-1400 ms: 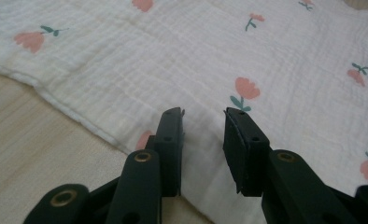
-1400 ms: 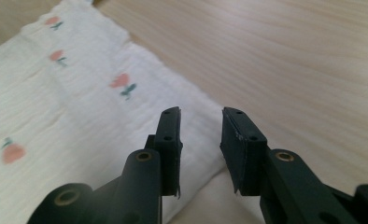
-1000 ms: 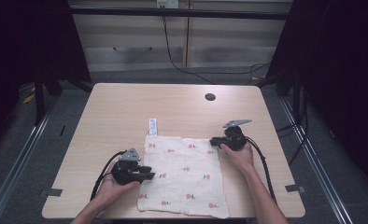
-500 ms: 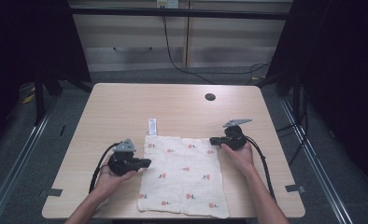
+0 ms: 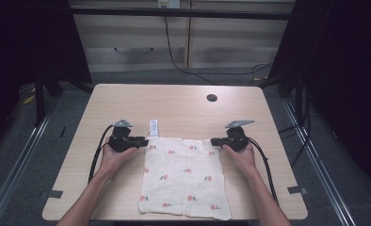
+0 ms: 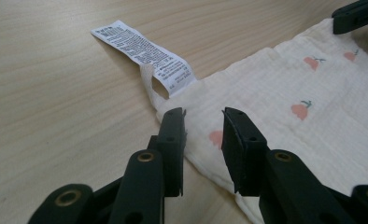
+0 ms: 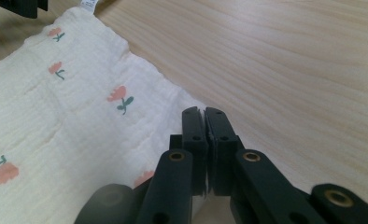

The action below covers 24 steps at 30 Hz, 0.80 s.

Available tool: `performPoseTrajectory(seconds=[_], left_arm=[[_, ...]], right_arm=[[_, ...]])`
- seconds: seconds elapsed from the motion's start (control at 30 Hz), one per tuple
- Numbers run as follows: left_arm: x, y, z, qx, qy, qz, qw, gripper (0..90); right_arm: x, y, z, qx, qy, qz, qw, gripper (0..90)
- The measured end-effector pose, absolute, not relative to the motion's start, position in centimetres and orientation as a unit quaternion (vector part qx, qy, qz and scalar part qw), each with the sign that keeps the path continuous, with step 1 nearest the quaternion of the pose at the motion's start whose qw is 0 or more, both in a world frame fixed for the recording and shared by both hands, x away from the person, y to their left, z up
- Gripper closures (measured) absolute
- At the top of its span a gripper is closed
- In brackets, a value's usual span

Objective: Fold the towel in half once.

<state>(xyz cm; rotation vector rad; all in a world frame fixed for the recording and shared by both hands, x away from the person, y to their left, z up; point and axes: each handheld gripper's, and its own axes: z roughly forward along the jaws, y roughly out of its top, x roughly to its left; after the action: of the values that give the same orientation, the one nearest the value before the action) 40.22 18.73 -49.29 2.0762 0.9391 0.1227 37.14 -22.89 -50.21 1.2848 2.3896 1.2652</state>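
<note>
The left gripper [image 5: 143,141], jaws just reopened and empty, has moved up to the cream flower-printed muslin cloth's [image 5: 183,176] far corner, while the right gripper [image 5: 215,141] stays clamped on the opposite corner.

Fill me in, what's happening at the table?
A person works a flower-print cloth spread flat on the table with two handheld grippers. The right gripper is shut on the cloth's far right corner. The left gripper sits at the far left corner, next to the care label; its jaws have just been opening and stand apart over the edge, not pinching it.
</note>
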Motion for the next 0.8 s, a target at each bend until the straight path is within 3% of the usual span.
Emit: performPoseTrajectory(seconds=[0.07,0.4,0.47,0.63,0.8], left_arm=[[40.9,18.3,-49.3,0.831,0.375,0.051,0.407,63.9],[41.3,17.4,-50.4,0.837,0.375,0.069,0.393,65.4],[41.2,17.3,-50.4,0.845,0.364,0.076,0.386,68.1],[40.9,17.3,-50.5,0.849,0.35,0.081,0.387,85.0],[40.9,17.6,-50.3,0.836,0.361,0.072,0.406,86.4]], right_arm=[[37.2,-22.9,-50.2,0.427,0.795,0.425,0.074,87.9],[37.1,-23.2,-49.8,0.427,0.791,0.431,0.075,87.8],[37.1,-23.2,-49.8,0.429,0.791,0.431,0.074,87.8],[37.1,-23.4,-49.6,0.428,0.786,0.44,0.077,87.8],[37.1,-23.6,-49.2,0.427,0.786,0.439,0.08,87.7]])
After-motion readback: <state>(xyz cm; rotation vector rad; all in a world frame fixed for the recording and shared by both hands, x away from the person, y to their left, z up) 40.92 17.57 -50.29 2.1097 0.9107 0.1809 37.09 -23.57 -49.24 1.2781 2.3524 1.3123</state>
